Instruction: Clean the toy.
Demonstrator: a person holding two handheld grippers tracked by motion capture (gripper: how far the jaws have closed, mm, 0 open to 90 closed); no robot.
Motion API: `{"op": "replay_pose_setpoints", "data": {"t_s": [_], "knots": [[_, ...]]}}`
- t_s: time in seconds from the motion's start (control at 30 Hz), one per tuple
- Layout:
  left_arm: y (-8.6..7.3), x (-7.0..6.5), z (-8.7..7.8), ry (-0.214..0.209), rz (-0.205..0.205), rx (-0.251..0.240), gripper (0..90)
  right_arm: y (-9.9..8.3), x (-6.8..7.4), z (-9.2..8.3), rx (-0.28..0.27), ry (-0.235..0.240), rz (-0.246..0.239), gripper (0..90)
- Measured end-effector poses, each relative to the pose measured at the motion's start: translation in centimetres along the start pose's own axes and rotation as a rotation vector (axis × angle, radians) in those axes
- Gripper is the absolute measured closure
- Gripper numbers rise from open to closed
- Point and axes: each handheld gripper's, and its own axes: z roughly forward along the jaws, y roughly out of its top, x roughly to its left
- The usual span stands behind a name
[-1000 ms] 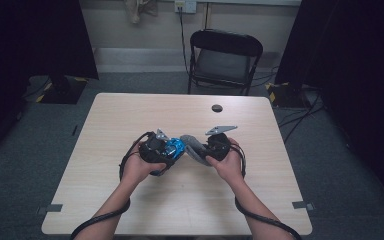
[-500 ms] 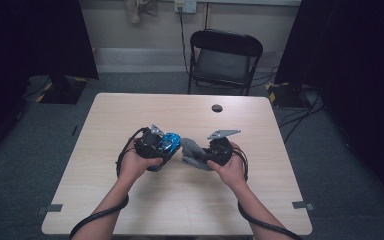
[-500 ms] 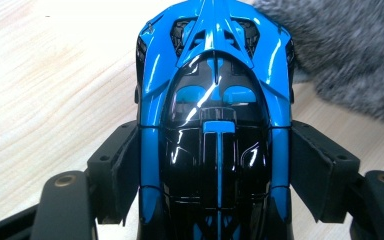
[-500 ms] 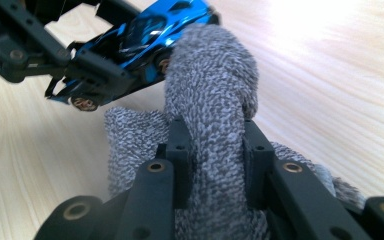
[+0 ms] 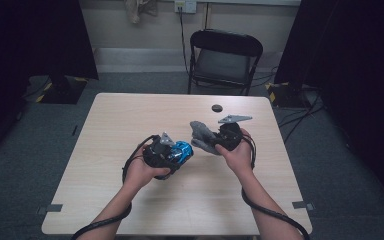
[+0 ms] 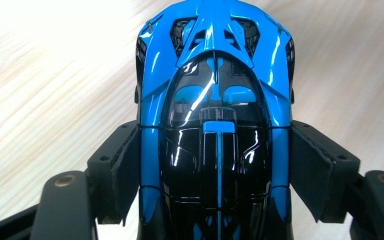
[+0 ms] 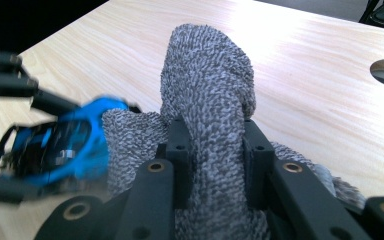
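Cloth [image 5: 203,136] lifted away, in right tongs [image 5: 215,142]

Your left hand-held gripper [image 5: 177,152] points toward 3 o'clock, with its jaws clamped on something between them. Your right hand-held gripper [image 5: 211,141] points toward 9 o'clock, also pinching tight. Both forearms enter from 6 o'clock.

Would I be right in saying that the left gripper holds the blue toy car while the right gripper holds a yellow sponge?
Not quite: the right gripper holds a grey cloth, not a yellow sponge, as the right gripper view shows. The rest stands: the left gripper holds the blue toy car.
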Motion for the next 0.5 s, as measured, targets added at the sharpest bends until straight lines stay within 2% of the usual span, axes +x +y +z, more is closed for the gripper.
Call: {"op": "replay_pose_setpoints", "data": {"t_s": [0.17,0.33,0.5], "knots": [[0.3,-1.3,0.6,-0.031,0.027,0.002,28.0,0.8,0.6,0.8,0.009,-0.004,-0.023,72.1],[0.6,-2.5,0.8,-0.066,0.057,0.003,28.0,1.0,1.1,1.9,0.017,-0.003,-0.018,72.1],[0.8,-2.6,0.7,-0.067,0.065,-0.001,28.0,0.6,1.7,2.9,0.053,0.026,-0.036,72.0]]}}
